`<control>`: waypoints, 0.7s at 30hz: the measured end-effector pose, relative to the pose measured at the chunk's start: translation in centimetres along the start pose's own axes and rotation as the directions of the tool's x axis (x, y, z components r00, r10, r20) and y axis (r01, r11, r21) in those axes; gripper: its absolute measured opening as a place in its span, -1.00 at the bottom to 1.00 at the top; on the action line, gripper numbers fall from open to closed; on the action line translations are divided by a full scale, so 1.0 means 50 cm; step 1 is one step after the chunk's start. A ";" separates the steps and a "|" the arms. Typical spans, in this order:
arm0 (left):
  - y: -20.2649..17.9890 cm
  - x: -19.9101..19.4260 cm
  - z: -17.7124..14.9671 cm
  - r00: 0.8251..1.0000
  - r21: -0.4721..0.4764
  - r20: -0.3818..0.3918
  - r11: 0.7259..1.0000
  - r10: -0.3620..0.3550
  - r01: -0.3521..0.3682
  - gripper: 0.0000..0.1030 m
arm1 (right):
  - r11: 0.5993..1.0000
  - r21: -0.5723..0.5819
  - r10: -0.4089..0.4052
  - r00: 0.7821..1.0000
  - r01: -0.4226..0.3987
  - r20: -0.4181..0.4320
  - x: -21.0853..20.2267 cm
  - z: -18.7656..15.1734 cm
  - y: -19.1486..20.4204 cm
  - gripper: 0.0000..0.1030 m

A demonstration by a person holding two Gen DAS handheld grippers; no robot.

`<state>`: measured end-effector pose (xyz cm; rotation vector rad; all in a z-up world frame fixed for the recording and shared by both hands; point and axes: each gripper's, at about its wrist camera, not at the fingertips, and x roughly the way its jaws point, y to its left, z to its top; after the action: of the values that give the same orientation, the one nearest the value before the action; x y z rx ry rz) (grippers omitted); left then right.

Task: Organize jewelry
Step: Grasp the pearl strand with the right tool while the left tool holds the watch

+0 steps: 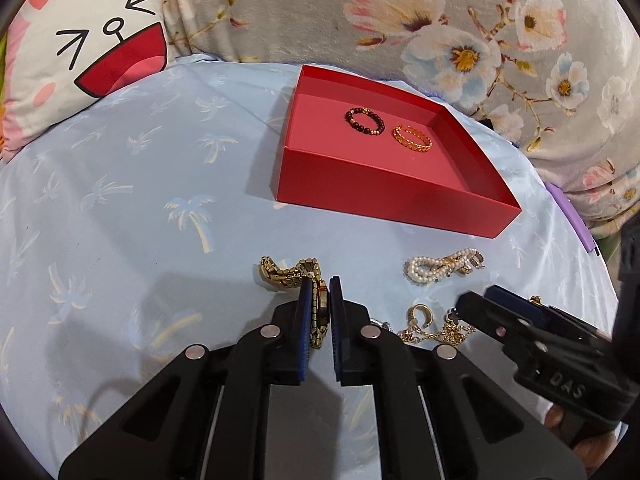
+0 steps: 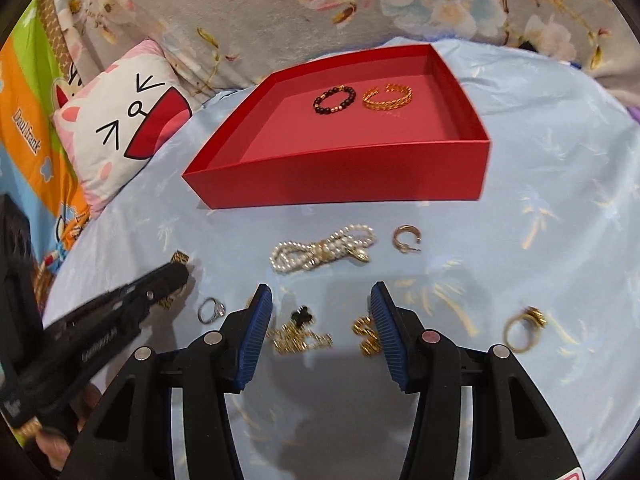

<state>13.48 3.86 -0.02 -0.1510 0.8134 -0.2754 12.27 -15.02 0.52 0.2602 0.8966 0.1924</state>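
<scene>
Left hand-held gripper [image 1: 320, 300] pinching gold watch [image 1: 298, 280]: heavy, floppy band. Right hand-held gripper [image 2: 320, 312] half open, empty.

"DAS" is read, embossed, on the black body of the right gripper [image 1: 476, 306], seen from the left wrist cam. "Daul frank" (approx., letters small) is printed on the orange stripe of the cartoon blanket [image 2: 28, 132], right wrist cam. Lettering on the left gripper [image 2: 176, 276] body is too blurred to be read.

2 bracelets [image 1: 365, 120] in box [image 1: 384, 196]; pearls [image 1: 434, 268] & watch [image 1: 290, 272] in front.
</scene>
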 end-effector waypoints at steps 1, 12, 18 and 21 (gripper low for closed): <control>0.000 0.002 0.001 1.000 0.000 -0.004 1.000 -0.002 0.002 -0.85 | 1.000 0.009 0.011 1.000 -0.011 -0.006 0.005 0.002 0.000 -0.02; 0.007 0.001 -0.001 1.000 -0.019 -0.003 0.999 -0.027 0.027 -0.85 | 0.999 -0.021 -0.042 0.999 0.042 -0.005 0.058 0.049 0.037 -0.02; 0.008 0.004 -0.001 0.999 -0.026 -0.009 0.999 -0.031 0.031 -0.85 | 0.996 -0.041 -0.082 0.997 0.082 0.005 0.074 0.059 0.042 -0.40; 0.007 0.004 -0.002 0.999 -0.026 -0.008 0.999 -0.032 0.032 -0.85 | 0.995 -0.035 -0.091 0.996 0.091 0.009 0.074 0.058 0.038 -0.62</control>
<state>13.60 4.14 -0.30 -0.1868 0.8241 -0.2958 16.69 -12.63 0.06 0.1864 0.8949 0.1229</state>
